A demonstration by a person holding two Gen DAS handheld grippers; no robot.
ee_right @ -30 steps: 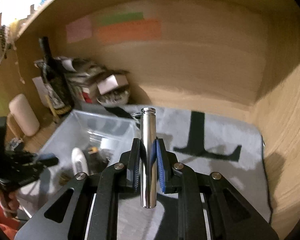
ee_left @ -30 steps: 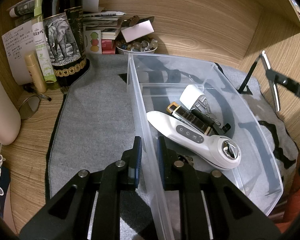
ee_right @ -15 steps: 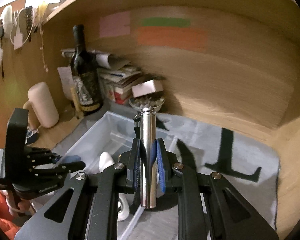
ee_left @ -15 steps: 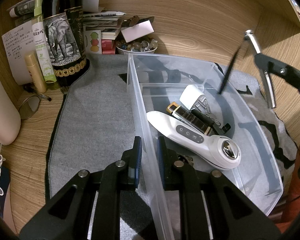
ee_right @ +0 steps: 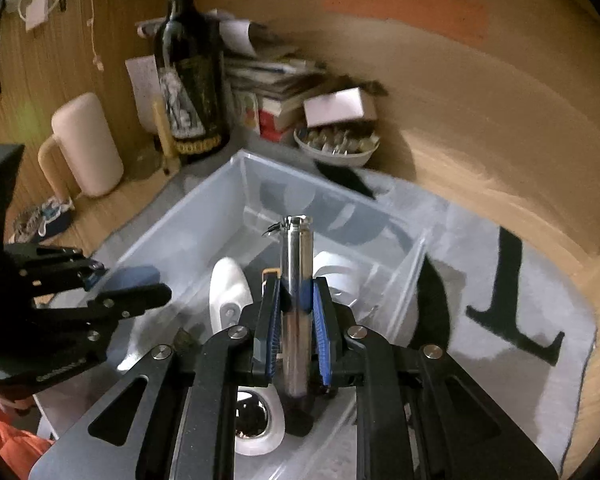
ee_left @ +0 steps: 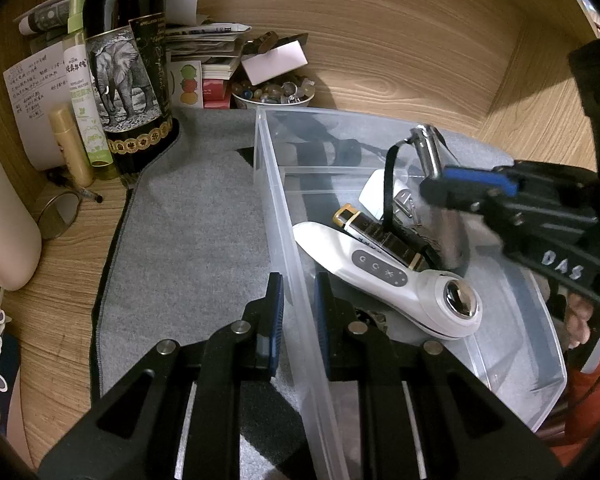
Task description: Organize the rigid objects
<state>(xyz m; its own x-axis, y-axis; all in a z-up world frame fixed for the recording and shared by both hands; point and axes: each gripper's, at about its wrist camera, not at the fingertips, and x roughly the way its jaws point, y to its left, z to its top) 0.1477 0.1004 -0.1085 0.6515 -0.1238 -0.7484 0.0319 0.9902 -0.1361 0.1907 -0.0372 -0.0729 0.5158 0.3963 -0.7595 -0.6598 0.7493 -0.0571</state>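
**Metal cylinder held over the clear bin**

The left gripper (ee_left: 298, 300) straddles the near wall of the clear plastic bin (ee_left: 284, 216), one finger outside and one inside, its jaws closed to a narrow gap around that wall. The right gripper (ee_right: 296, 308) has its jaws clamped on a polished metal cylinder (ee_right: 297, 280), which stands upright between the blue pads (ee_right: 319, 320) above the bin's interior; a thin black strap (ee_left: 388, 184) hangs from its capped top.

In the bin lie a white handheld massager (ee_left: 384, 276) with a round metal head, a black-and-gold lighter (ee_left: 380, 236) across it, and a white plug adapter (ee_left: 376, 196) farther back. The bin sits on a grey felt mat (ee_left: 192, 240) spread over the wooden worktop (ee_left: 56, 304).

Beyond the mat stand a dark wine bottle (ee_left: 130, 76) with an elephant label, a green spray bottle (ee_left: 85, 92), a bowl of stones (ee_left: 274, 92) and stacked books (ee_left: 212, 64).
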